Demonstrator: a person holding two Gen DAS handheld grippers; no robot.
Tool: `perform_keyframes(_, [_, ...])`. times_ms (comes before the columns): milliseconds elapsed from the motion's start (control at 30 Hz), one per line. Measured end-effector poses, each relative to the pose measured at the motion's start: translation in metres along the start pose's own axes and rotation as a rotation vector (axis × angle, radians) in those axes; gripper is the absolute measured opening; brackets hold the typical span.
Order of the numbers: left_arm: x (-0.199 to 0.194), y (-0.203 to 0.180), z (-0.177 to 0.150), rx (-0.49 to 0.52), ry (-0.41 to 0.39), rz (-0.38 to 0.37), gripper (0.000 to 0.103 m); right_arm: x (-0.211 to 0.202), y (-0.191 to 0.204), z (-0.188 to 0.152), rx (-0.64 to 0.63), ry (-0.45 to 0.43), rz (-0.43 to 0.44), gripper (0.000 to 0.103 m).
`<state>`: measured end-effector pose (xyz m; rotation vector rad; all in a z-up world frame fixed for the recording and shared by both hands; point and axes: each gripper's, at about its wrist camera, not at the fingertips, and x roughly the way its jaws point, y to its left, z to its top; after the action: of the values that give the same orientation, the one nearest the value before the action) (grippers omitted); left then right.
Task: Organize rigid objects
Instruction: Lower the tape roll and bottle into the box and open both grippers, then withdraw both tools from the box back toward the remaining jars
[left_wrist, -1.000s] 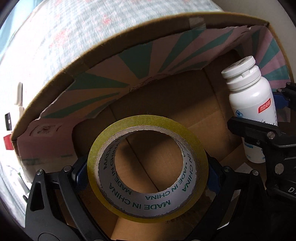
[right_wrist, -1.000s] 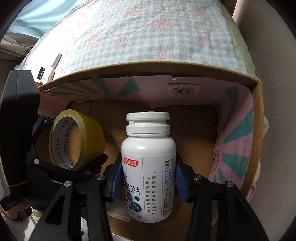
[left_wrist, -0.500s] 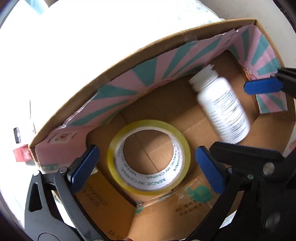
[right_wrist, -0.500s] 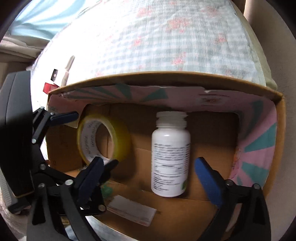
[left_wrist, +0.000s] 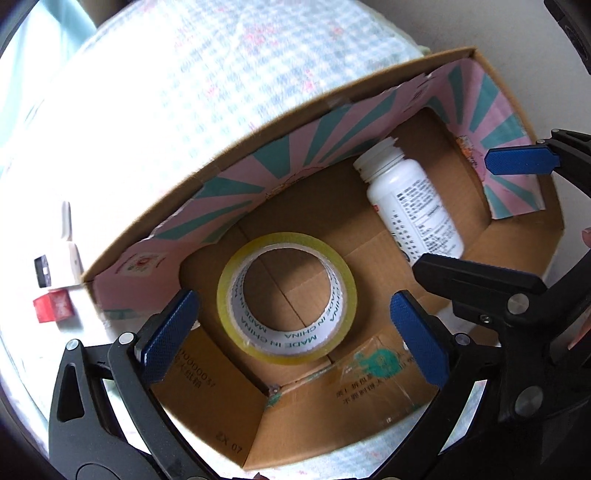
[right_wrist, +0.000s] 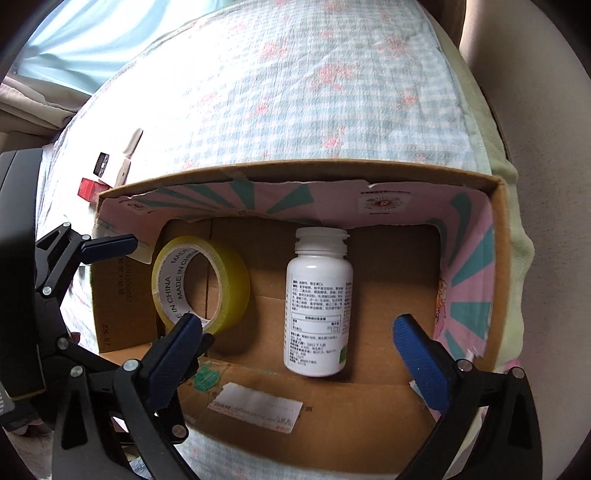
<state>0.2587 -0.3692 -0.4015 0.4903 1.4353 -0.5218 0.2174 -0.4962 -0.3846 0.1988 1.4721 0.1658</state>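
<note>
Bottle label print: I cannot read it. Yellow tape roll (left_wrist: 287, 298) and white plastic bottle (right_wrist: 318, 306) lie in the cardboard box (right_wrist: 495, 280), below my left tongs (left_wrist: 291, 332) and right tongs (right_wrist: 306, 354), both spread wide, empty.

surface: a bed or cushion under a blue-and-white checked cover (right_wrist: 332, 110) with pink flower prints
far left: pale blue fabric (right_wrist: 85, 44), perhaps a curtain
right edge: plain beige surface (right_wrist: 546, 110), kind unclear
light: bright daylight, washing out the cover's left side

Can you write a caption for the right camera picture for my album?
Open right tool above a cardboard box holding a lying white bottle and a yellow tape roll.
</note>
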Motion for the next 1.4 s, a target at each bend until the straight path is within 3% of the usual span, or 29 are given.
perform_keyframes(267, [-0.089,-0.003,-0.019,-0.037,-0.111,-0.005,0.103,-0.068,0.02,-0.013,-0.014,-0.085,-0.049,0.103])
perform_keyframes(533, [-0.193,0.01,-0.058,-0.148,-0.3,-0.001,0.103,-0.154,0.09,0.004,-0.127,-0.15,-0.135,0.103])
perform_keyframes(667, [-0.249,0.042,-0.105,-0.26,-0.41,0.01,0.103,-0.192,0.136,-0.001,-0.21,-0.232,-0.147,0.103])
perform_keyframes(800, [-0.285,0.081,-0.15,-0.366,-0.469,0.023,0.103,-0.218,0.185,-0.011,-0.282,-0.343,-0.164,0.103])
perform_keyframes(1100, [-0.328,0.18,-0.261,-0.558,-0.566,0.168,0.103,-0.223,0.283,-0.019,-0.329,-0.412,-0.102,0.103])
perform_keyframes(1267, [-0.335,0.236,-0.319,-0.63,-0.576,0.251,0.103,-0.211,0.339,-0.019,-0.314,-0.436,-0.032,0.103])
perform_keyframes(1400, [-0.324,0.28,-0.356,-0.684,-0.562,0.262,0.103,-0.183,0.382,-0.019,-0.311,-0.431,-0.008,0.103])
